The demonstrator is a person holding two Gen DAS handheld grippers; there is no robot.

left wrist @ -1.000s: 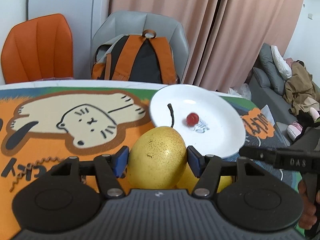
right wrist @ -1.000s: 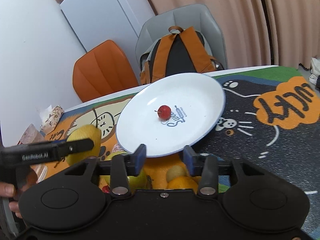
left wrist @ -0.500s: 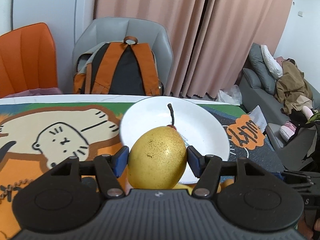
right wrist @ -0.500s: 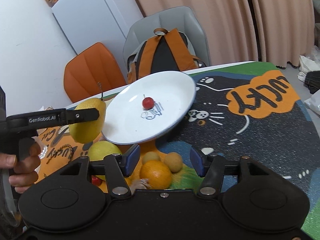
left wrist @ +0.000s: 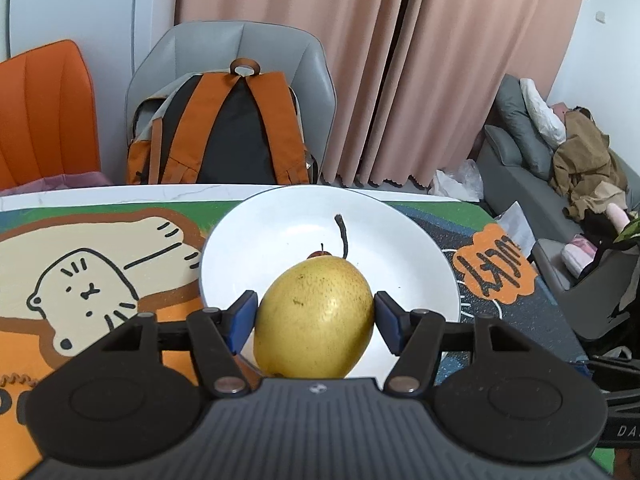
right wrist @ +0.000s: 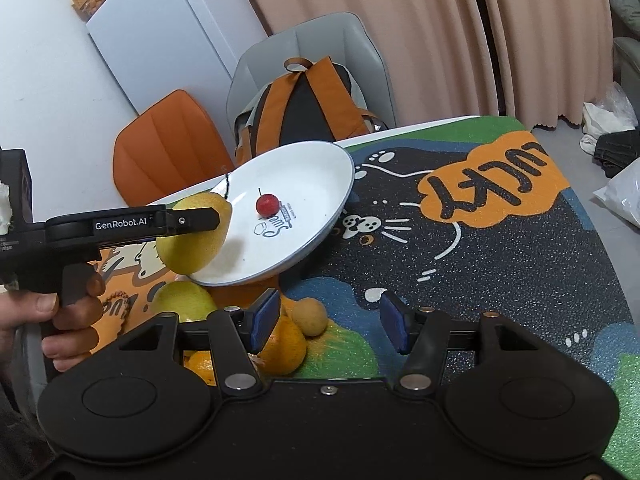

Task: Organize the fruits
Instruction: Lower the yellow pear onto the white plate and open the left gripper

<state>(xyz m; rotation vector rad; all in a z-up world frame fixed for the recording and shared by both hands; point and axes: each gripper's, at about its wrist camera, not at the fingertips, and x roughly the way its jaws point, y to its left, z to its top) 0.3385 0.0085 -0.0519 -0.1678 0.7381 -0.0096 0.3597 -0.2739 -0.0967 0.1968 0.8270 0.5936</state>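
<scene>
On the table a bright mat (right wrist: pixel 500 264) is lying, with a cartoon cat, orange speech bubbles, green patches and a dark speckled part. Behind the table two chairs are standing: one orange chair (left wrist: pixel 44 116) and one grey chair (left wrist: pixel 248 52). One backpack (left wrist: pixel 224 128), orange and black, is sitting on the grey chair. Pink curtains (left wrist: pixel 400 60) are hanging behind them. A white fridge (right wrist: pixel 168 36) is standing by the wall, with an orange basket on top. A grey sofa (left wrist: pixel 532 176) with clothes piled on it is sitting off to the side.

One white plate (right wrist: pixel 316 184) is resting on the mat. One small red fruit (right wrist: pixel 267 204) is lying in the middle of it.

The left gripper (left wrist: pixel 316 314) is squeezing one yellow pear (left wrist: pixel 316 316) between its blue pads. In the right wrist view the pear is hanging over the near edge of the plate, and a hand (right wrist: pixel 60 312) is holding that gripper by its handle.

The right gripper (right wrist: pixel 330 322) is standing with its jaws apart and nothing between them. It is sitting over the mat, just in front of the plate.

Near it, in front of the plate, more fruit is lying on the mat: one green-yellow pear (right wrist: pixel 184 300), one small brown fruit (right wrist: pixel 310 316), and two oranges (right wrist: pixel 282 346), one partly hidden behind the gripper.
</scene>
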